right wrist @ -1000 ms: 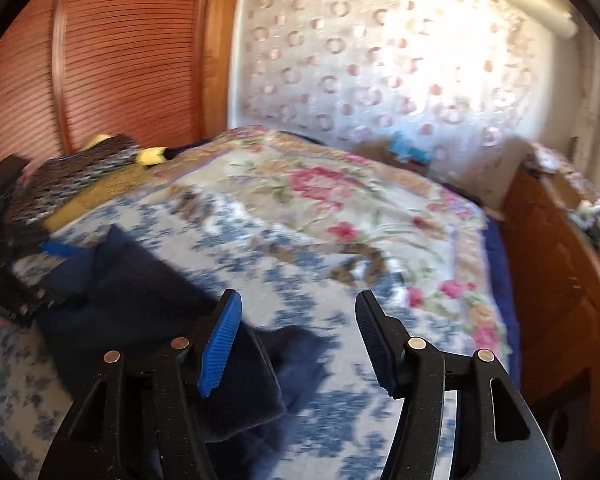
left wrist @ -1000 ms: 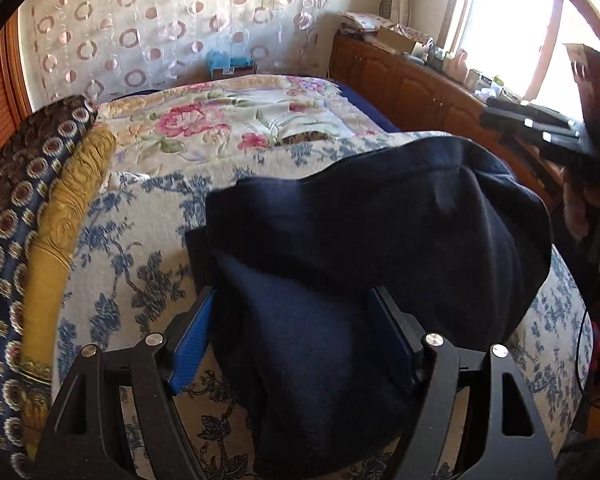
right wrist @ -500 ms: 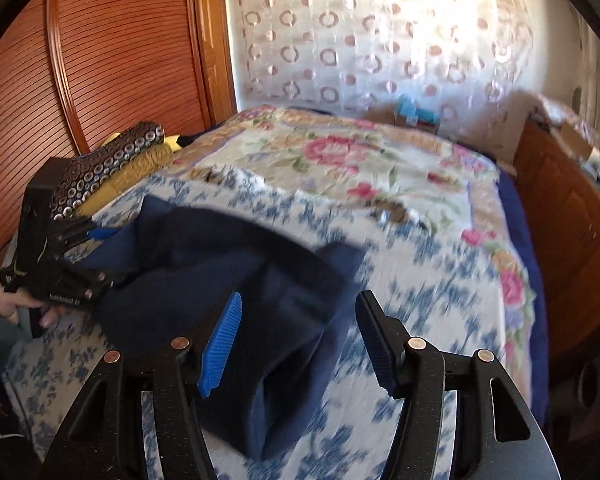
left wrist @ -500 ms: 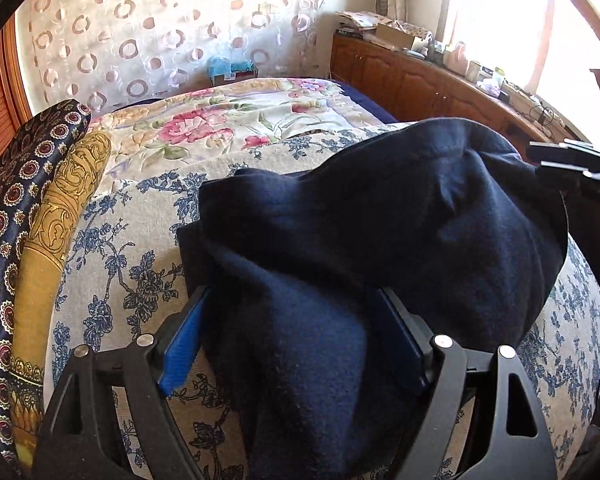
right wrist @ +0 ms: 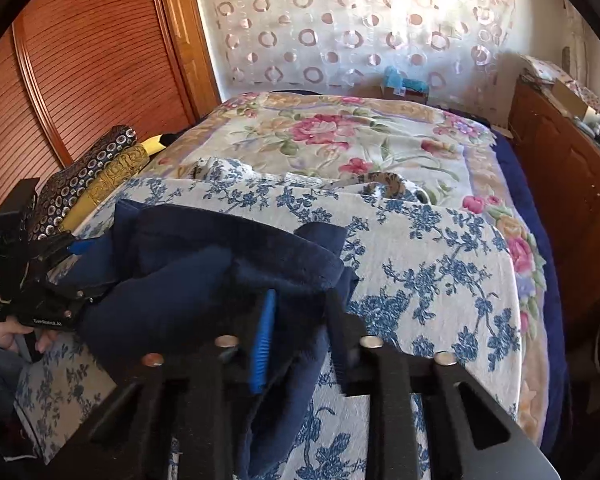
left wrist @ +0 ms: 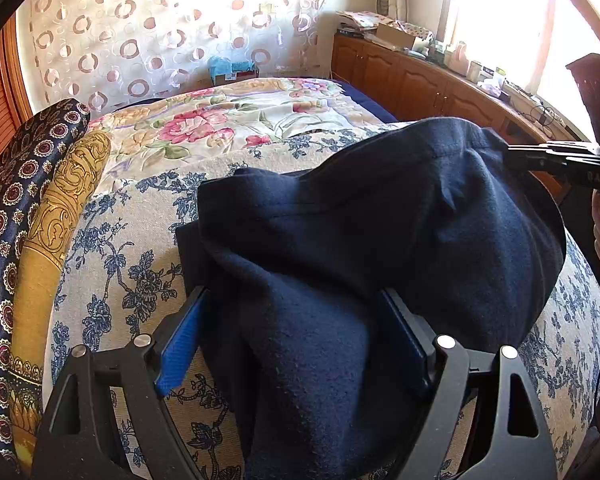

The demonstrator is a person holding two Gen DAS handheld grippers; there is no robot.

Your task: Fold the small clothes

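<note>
A dark navy fleece garment [left wrist: 380, 240] lies bunched on the blue-flowered cloth of the bed [left wrist: 112, 264]. My left gripper [left wrist: 292, 344] is wide, with a thick fold of the garment lying between its fingers; I cannot tell if the pads press it. My right gripper [right wrist: 300, 320] has closed in on the garment's other edge [right wrist: 220, 280] and grips it between the blue pad and the black finger. In the left wrist view the right gripper [left wrist: 556, 162] meets the garment's far right corner. The left gripper shows in the right wrist view [right wrist: 40, 280].
Folded patterned fabrics, navy [left wrist: 12, 200] and gold [left wrist: 56, 216], lie along the bed's left side. A rose-patterned quilt [right wrist: 340, 140] covers the far bed. Wooden cabinets [left wrist: 420, 84] run along the right; a wooden shutter door [right wrist: 80, 60] stands at the left.
My right gripper has moved in to the garment's edge and closed on it; a second ago it was wide open above the bed. The left gripper has stayed in the fold.
</note>
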